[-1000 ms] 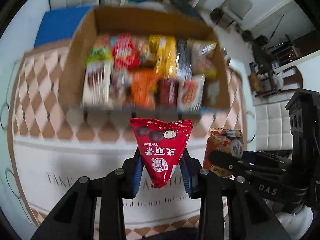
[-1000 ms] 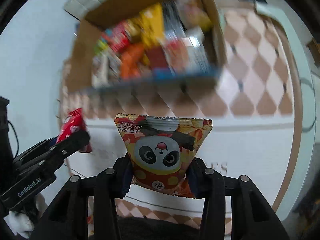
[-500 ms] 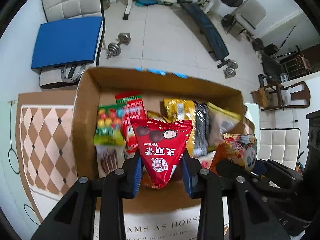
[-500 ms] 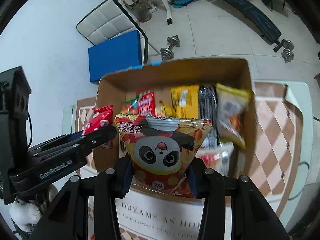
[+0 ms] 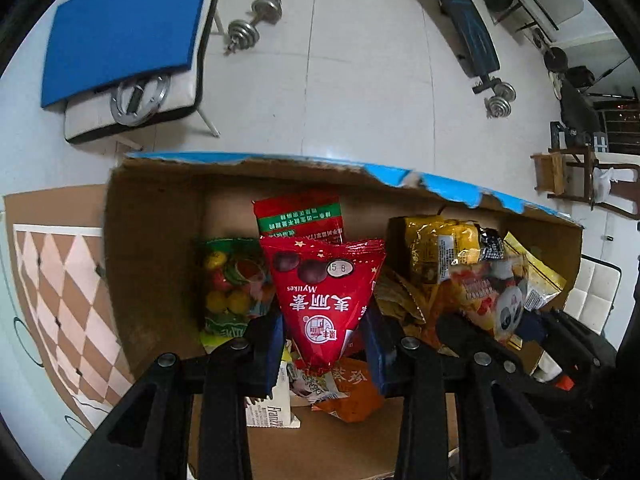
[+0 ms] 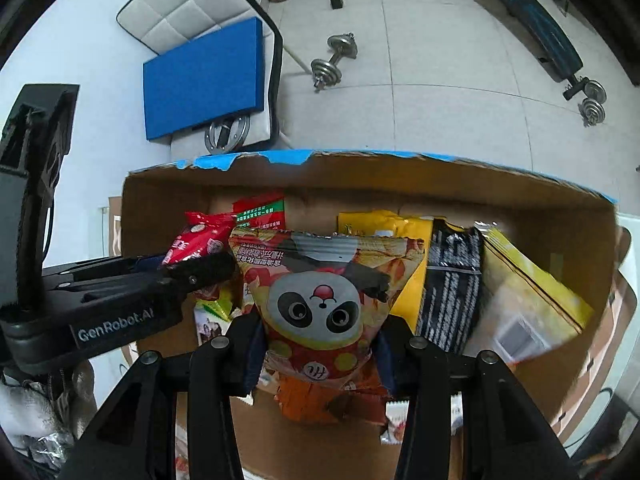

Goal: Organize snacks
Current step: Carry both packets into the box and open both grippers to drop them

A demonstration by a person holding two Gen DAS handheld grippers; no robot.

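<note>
My left gripper (image 5: 324,336) is shut on a red Mylikes chocolate bag (image 5: 322,292), held over the open cardboard box (image 5: 160,208). My right gripper (image 6: 320,344) is shut on a panda-print snack bag (image 6: 320,304) and hangs inside the same box (image 6: 440,188). In the right wrist view the left gripper (image 6: 200,272) reaches in from the left with the red bag (image 6: 198,240). In the left wrist view the right gripper (image 5: 504,344) shows at the right with the panda bag (image 5: 496,300). Several packets stand against the box's far wall.
In the box stand a colourful candy bag (image 5: 234,284), a red-and-green packet (image 5: 298,216), a yellow bag (image 6: 384,224), a black packet (image 6: 450,288) and an orange pack (image 5: 352,388). A diamond-pattern tablecloth (image 5: 60,288) lies left. Beyond are a blue cushion on a chair (image 5: 124,28) and dumbbells (image 5: 252,24).
Both grippers moved forward from above the tablecloth to over and down into the box, each keeping its bag. The box's contents now sit close below the fingers.
</note>
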